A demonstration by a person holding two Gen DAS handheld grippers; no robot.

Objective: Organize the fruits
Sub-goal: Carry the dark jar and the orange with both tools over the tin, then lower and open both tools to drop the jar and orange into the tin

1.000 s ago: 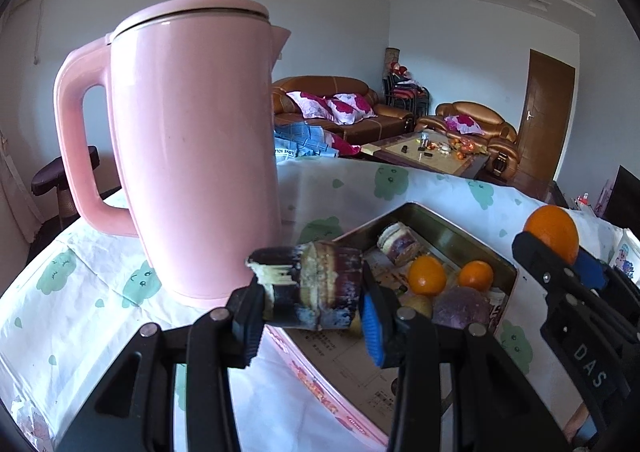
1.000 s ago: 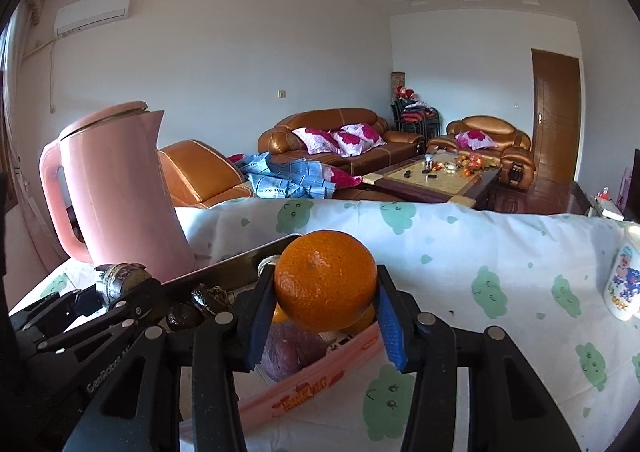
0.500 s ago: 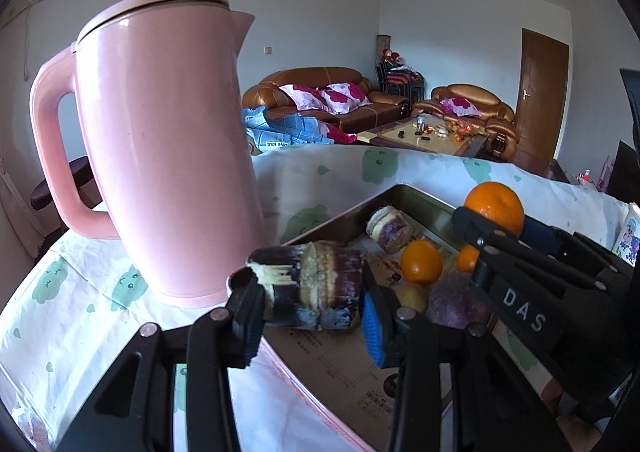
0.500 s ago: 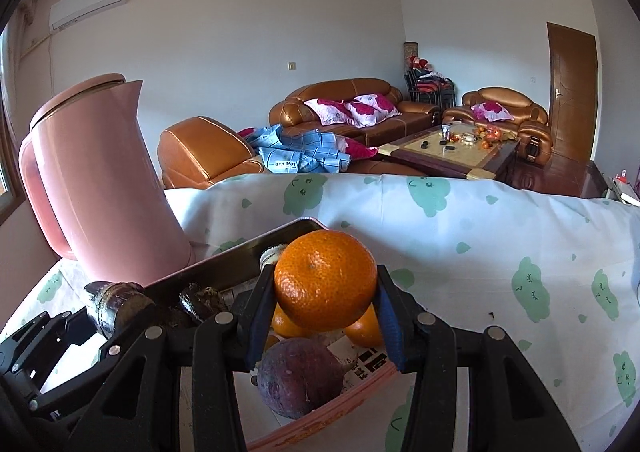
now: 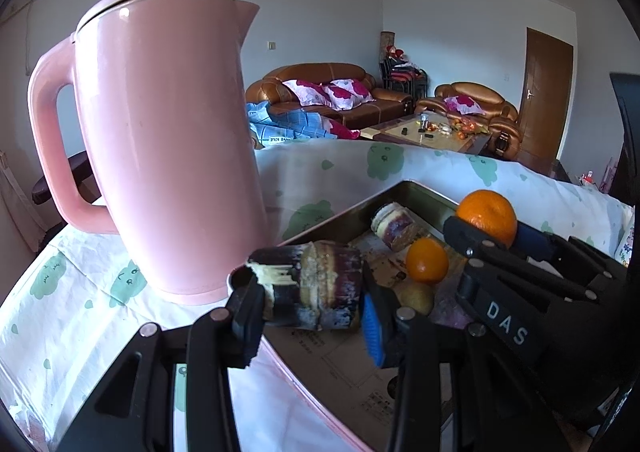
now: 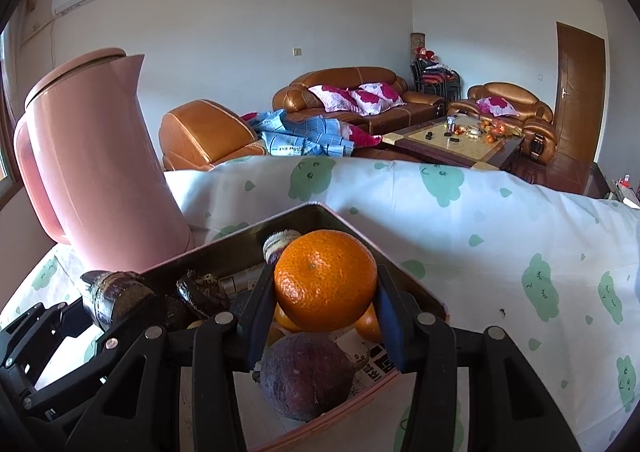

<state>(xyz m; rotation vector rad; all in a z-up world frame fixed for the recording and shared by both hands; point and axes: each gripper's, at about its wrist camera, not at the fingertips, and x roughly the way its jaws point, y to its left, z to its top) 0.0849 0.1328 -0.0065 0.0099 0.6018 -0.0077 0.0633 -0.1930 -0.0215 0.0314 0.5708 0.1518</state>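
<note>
Clamping a short dark piece of sugarcane (image 5: pixel 312 286) sideways between its closed fingers, the left gripper (image 5: pixel 310 316) hovers over the near edge of the metal tray (image 5: pixel 424 191), while the right gripper (image 6: pixel 322 306) pinches a whole orange (image 6: pixel 326 280) tight above the tray's fruit. Beneath them in the tray lie a dark purple passion fruit (image 6: pixel 306 374), smaller oranges (image 5: pixel 426 260) and another cane piece (image 5: pixel 394 219). Farther back, a pink kettle (image 5: pixel 160 139) stands just beside the tray on the green-patterned tablecloth (image 6: pixel 480 219).
</note>
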